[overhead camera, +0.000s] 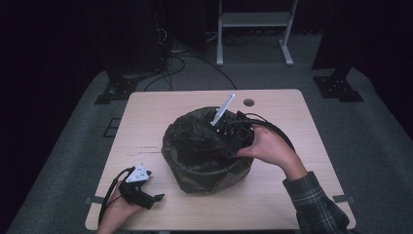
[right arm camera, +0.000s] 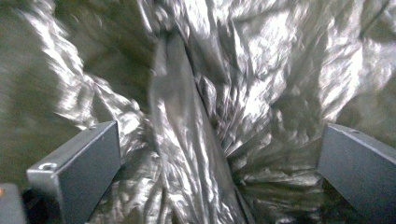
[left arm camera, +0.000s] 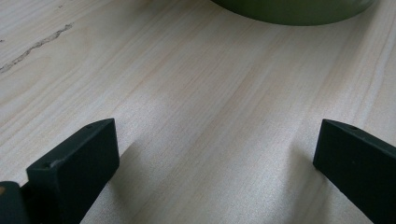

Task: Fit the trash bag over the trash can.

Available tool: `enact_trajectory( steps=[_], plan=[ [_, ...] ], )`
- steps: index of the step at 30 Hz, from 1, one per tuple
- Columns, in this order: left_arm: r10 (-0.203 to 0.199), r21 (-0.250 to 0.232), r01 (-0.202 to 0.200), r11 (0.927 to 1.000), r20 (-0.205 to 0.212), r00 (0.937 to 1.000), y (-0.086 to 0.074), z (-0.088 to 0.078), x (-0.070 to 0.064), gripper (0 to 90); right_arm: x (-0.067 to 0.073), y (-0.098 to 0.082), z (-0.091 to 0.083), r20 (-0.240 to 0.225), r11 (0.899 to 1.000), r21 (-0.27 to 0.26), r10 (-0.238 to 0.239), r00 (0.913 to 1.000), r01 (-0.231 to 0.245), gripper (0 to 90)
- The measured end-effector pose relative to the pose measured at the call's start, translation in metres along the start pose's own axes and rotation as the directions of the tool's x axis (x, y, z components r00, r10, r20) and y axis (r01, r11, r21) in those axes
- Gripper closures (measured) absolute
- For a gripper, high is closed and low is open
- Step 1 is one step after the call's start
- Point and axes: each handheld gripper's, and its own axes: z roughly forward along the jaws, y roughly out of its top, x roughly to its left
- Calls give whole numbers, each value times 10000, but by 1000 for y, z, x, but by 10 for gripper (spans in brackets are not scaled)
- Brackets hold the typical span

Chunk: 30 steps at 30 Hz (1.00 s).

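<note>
Crinkled black plastic liner (overhead camera: 195, 146) drapes over the round green bin (overhead camera: 209, 181) at the centre of the high view, on the pale wooden table (overhead camera: 282, 195). The right gripper (overhead camera: 233, 141) dips into the bin's mouth from the right, jaws spread wide over shiny folds (nothing between them). The left gripper (overhead camera: 155, 199) rests at lower left, jaws apart over bare wood, near the bin's base.

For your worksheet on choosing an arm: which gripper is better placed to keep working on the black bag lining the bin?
The right gripper: it is at the rim of the bin, jaws open over the bag. The left gripper sits apart, open above bare table.
</note>
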Motion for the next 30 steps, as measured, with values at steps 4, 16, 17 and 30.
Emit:
enact_trajectory(
  steps=[4,16,17,30],
  plan=[
    [-2,-1,2,10000,-1,10000,0,0,0,0,-1,-5,2,-112,10000,-50,12,9999,-13,0],
    [-7,-11,7,10000,-17,10000,0,0,0,0,1,-14,-31,-203,9775,-2110,30,9998,-73,0],
    [-7,-9,7,10000,-18,10000,0,0,0,0,0,-17,-37,-192,9693,-2458,33,9998,-79,0],
    [-7,-12,7,10000,-12,10000,0,0,0,0,-10,-62,-74,-34,8953,-4395,792,9969,-727,0]
  ],
)
